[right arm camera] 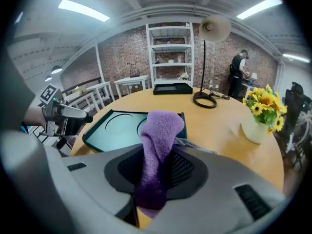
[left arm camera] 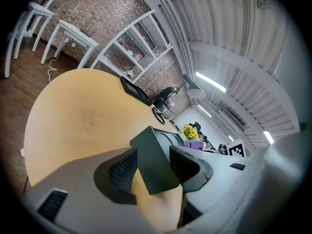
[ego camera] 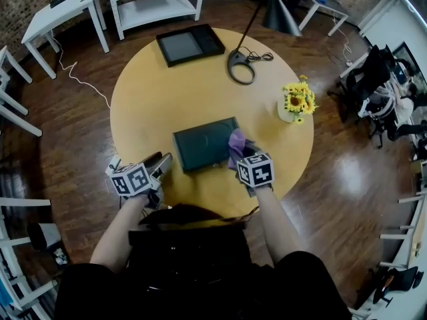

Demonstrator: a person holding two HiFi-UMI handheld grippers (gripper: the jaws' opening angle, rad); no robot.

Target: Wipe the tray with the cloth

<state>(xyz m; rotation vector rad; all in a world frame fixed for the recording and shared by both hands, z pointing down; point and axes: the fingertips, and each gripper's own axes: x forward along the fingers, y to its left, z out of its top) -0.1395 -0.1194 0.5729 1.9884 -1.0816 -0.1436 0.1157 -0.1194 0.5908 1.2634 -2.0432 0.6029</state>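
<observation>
Tray (ego camera: pixel 203 142) looked dark teal, rectangular, smooth w/ round recess, on round wooden counter (ego camera: pixel 147 99); left tool (left arm camera: pixel 152 156) clamped its corner, right tool (right arm camera: pixel 158 156) pinched fuzzy purple cloth (right arm camera: pixel 161 126).

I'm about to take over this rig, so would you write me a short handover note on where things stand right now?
Left gripper: closed on the near-left corner of the tray, which lies on the table.
Right gripper: shut on the purple cloth, which sits at the tray's right edge.
Done: tray held, cloth in hand. How much has been wiped cannot be told.
Left: sweep the cloth across the tray's surface.
</observation>
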